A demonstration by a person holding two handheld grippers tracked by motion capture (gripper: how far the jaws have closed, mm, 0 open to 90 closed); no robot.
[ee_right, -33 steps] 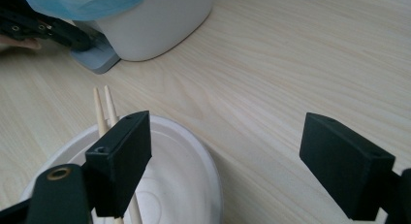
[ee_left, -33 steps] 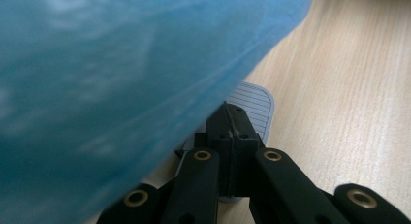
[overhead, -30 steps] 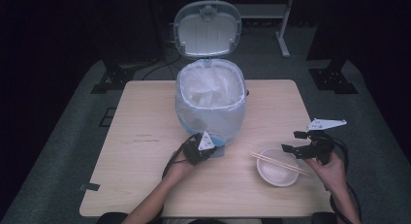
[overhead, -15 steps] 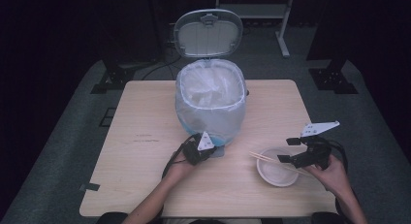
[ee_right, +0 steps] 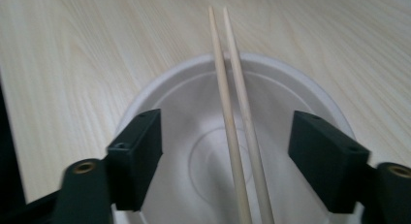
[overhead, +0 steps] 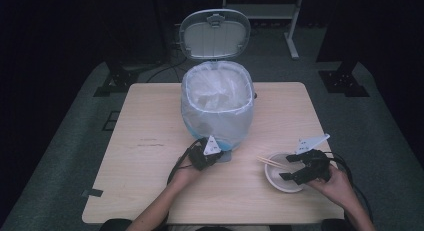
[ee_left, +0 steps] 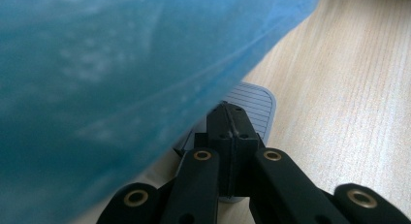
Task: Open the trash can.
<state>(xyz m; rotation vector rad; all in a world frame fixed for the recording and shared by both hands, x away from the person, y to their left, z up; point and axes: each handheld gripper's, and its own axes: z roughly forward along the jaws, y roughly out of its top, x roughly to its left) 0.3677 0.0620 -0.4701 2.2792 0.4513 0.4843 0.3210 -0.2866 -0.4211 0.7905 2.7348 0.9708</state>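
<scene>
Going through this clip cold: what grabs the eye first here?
The pedal bin at the table's middle, lined with a pale bag, its lid standing open at the back. At its foot the left claw presses shut on the pedal. Near the table's right front corner, the right claw has just been closing around a pair of chopsticks lying across a white bowl, its pads apart from them.
</scene>
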